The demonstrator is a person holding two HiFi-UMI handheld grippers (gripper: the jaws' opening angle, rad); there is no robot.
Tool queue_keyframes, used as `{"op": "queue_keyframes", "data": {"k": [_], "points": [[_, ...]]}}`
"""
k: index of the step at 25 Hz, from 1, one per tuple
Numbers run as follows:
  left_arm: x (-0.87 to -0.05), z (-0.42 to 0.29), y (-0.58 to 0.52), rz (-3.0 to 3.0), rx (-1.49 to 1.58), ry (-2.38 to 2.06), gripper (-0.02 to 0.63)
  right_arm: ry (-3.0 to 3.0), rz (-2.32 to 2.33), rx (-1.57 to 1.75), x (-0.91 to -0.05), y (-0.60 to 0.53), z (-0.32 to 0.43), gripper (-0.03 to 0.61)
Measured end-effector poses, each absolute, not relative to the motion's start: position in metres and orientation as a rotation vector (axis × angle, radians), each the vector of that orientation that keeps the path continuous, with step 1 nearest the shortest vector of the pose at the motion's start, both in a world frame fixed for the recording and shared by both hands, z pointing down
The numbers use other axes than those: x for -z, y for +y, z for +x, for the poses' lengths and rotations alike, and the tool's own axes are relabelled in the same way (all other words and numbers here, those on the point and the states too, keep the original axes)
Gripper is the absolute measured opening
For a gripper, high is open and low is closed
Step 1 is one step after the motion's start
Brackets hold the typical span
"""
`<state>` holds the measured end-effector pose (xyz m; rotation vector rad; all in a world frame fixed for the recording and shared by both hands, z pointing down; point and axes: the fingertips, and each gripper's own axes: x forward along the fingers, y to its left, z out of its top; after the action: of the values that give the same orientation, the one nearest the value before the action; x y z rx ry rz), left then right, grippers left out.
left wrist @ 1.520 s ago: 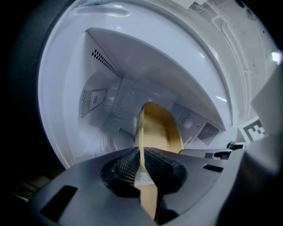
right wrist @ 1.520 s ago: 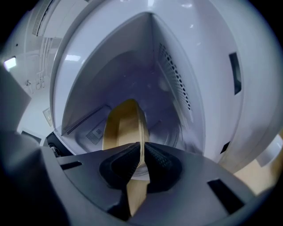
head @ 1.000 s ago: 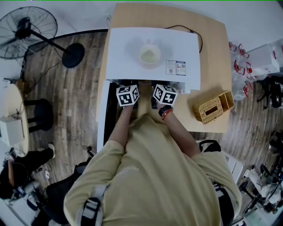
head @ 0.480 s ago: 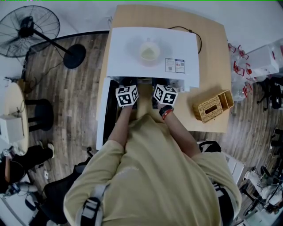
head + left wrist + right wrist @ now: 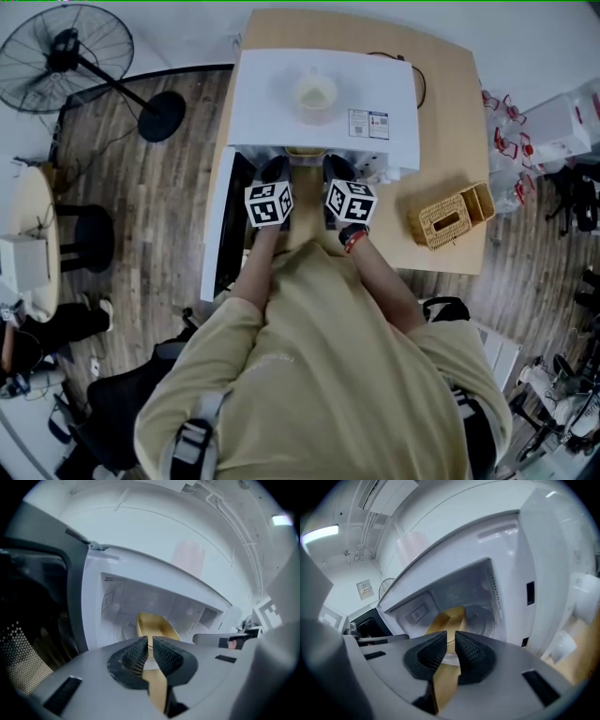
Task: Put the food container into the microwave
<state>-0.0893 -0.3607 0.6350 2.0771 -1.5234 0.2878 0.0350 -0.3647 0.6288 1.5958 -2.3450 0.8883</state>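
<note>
Room: wood-plank floor [image 5: 178, 187], with a standing fan [image 5: 66, 56] at the far left.
Table: a light wooden table [image 5: 455, 103] carries the white microwave [image 5: 323, 108]; a wicker basket [image 5: 452, 216] sits on the table to the microwave's right, apart from it.
On top of the microwave: a pale cup [image 5: 315, 94], near the middle.
Door: the microwave's door [image 5: 217, 225] stands swung wide to the left, its dark window showing in the left gripper view.
Person: leaning over the table from the near side, both arms stretched toward the opening.
Left gripper [image 5: 150, 641]: jaws drawn narrow, pinching the thin yellow wall of the food container [image 5: 154, 625] on its left side.
Right gripper [image 5: 451, 637]: jaws likewise close together, clamped on the same container's right wall — the yellow strip runs straight between the ribbed pads.
Grippers from above: side by side just in front of the opening, their marker cubes close but not touching.
Food container: held between the two grippers at the microwave's mouth, its far end inside the white cavity over the round turntable [image 5: 483, 620], its near end toward the person.
Contact with the cavity floor: cannot be made out.
</note>
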Motion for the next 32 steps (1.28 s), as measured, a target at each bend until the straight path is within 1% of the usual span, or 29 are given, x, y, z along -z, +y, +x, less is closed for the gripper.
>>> {"op": "queue_keyframes", "data": {"k": [12,32], "points": [[-0.615,-0.081,-0.298,2.118,-0.234,-1.59,0.02,-2.414,1.583,-0.771,-0.608,-0.306,0.051,0.052],[-0.584,-0.076,-0.214,2.134,-0.146,-1.683,0.02,-2.436,1.647,-0.654,-0.583,-0.227,0.086,0.023]]}}
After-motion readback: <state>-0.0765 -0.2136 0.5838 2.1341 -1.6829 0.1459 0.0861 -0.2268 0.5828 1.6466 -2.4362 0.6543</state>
